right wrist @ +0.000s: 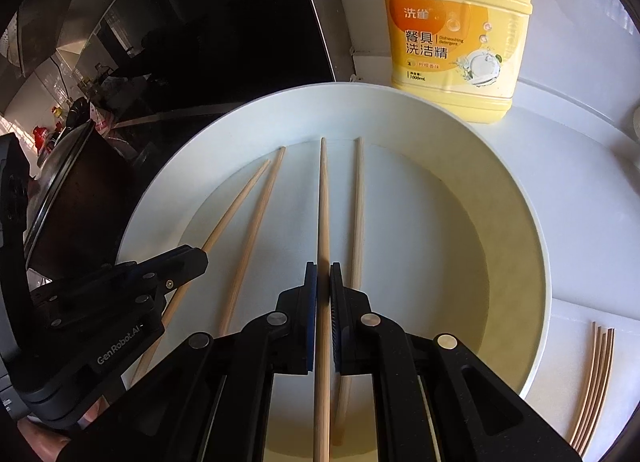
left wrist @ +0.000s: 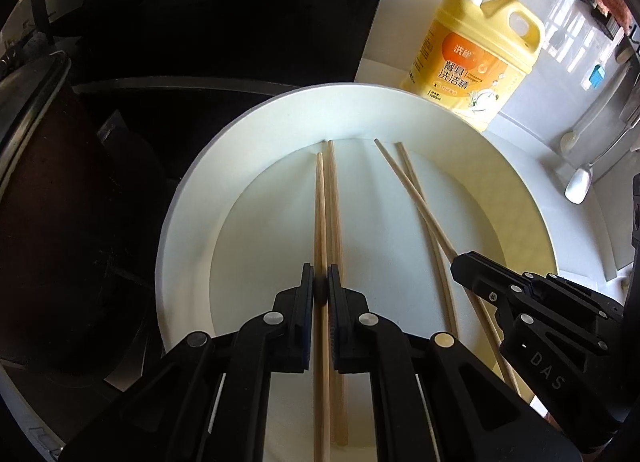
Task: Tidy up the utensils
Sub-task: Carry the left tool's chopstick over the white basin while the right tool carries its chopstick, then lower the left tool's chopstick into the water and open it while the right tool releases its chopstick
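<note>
Over the white basin [left wrist: 188, 198], both tongs, left [left wrist: 320, 282] and right [right wrist: 323, 278], are closed, each pinching one chopstick; lower them slowly, keeping the sticks parallel to their neighbours

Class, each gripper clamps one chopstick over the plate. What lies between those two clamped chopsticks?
One loose chopstick lies in the white plate between the left-held chopstick and the right-held chopstick; the right wrist view shows it plainly.
</note>
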Motion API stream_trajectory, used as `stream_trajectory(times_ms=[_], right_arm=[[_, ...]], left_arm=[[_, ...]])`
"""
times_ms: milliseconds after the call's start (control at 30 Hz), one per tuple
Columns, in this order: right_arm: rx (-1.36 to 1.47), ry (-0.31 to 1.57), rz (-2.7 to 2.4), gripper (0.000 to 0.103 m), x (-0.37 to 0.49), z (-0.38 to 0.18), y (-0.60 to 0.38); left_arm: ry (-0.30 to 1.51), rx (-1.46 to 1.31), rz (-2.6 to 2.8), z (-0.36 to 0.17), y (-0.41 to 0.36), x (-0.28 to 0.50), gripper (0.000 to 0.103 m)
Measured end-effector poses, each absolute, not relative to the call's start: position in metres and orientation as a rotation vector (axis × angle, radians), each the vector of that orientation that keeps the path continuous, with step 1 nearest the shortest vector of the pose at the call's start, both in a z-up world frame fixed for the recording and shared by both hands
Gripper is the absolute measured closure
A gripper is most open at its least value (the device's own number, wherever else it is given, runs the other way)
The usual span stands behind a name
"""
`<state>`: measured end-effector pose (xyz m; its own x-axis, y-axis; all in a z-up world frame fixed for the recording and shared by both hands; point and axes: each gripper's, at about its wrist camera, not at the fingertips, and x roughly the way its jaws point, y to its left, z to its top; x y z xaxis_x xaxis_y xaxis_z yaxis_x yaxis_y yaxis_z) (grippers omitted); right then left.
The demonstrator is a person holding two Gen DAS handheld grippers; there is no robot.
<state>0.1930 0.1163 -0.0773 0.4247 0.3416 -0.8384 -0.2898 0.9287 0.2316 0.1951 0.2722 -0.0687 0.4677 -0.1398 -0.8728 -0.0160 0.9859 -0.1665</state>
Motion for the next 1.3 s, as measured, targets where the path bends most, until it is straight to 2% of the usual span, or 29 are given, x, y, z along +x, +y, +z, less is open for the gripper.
stream_trajectory(times_ms=[733, 867, 933, 1033, 1067, 1100, 1167, 1300], right_arm=[[0.084, 1.148, 0.386, 0.096, 0.2, -0.096, 0.118], [0.086, 1.149, 0.381, 0.096, 0.201, -0.099, 0.119], [0.089, 1.148, 0.376, 0.096, 0.2, -0.099, 0.119], [0.096, 1.139, 0.364, 0.094, 0.199, -0.096, 0.116], [0.094, 1.132, 0.361, 0.094, 0.198, -0.094, 0.115], [0.091, 1.124, 0.358, 0.094, 0.197, -0.092, 0.113], [0.088, 1.111, 0.352, 0.093, 0.197, -0.088, 0.11], [0.101, 1.096, 0.337, 0.089, 0.194, -0.082, 0.1]], left_arm=[[1.151, -0.142, -0.108, -0.086, 0.264, 0.199, 0.092], [1.152, -0.139, -0.107, -0.085, 0.264, 0.196, 0.077], [1.148, -0.131, -0.112, -0.084, 0.263, 0.195, 0.075], [1.135, -0.125, -0.117, -0.079, 0.261, 0.193, 0.064], [1.129, -0.123, -0.118, -0.077, 0.261, 0.193, 0.06], [1.121, -0.117, -0.112, -0.075, 0.261, 0.191, 0.05], [1.103, -0.115, -0.098, -0.07, 0.262, 0.189, 0.042], [1.101, -0.13, -0.084, -0.066, 0.268, 0.187, 0.042]])
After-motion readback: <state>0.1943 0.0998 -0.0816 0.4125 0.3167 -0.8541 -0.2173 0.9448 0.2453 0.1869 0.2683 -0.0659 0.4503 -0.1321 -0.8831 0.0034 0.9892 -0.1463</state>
